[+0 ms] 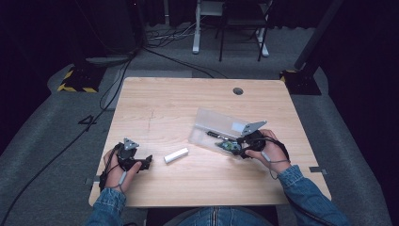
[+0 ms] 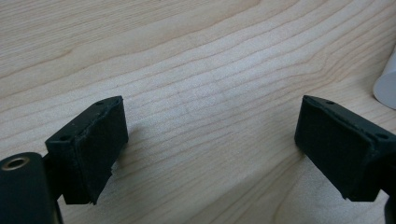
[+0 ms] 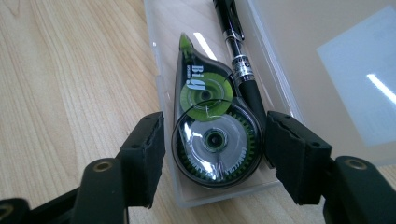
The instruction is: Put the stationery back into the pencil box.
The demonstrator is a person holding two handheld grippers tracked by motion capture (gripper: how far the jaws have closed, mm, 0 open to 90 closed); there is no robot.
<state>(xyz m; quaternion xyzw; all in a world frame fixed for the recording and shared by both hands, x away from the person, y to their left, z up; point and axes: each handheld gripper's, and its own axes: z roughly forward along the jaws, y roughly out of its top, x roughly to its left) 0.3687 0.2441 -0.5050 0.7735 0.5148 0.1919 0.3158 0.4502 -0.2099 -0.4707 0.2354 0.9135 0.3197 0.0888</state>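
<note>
A clear plastic pencil case point(image 1: 207, 127) lies open on the wooden table, right of centre. In its tray point(image 3: 163, 93) lie a green and clear correction tape dispenser point(image 3: 212, 135) and a black pen point(image 3: 233, 42). My right gripper point(image 3: 215, 128) is open, with its jaws standing on either side of the dispenser's round end and a small gap at the left pad. In the high view the right gripper point(image 1: 234, 147) sits at the case's near end. My left gripper point(image 1: 147, 162) rests at the front left, open over bare wood point(image 2: 210, 112). A small white stick point(image 1: 176, 155) lies just to its right.
A round cable hole point(image 1: 238, 91) sits near the table's far edge. The case's lid point(image 3: 327, 70) lies flat beside the tray. Beyond the table are floor cables point(image 1: 164, 37) and chair and desk legs point(image 1: 221, 33). Bare wood stretches across the table's far half.
</note>
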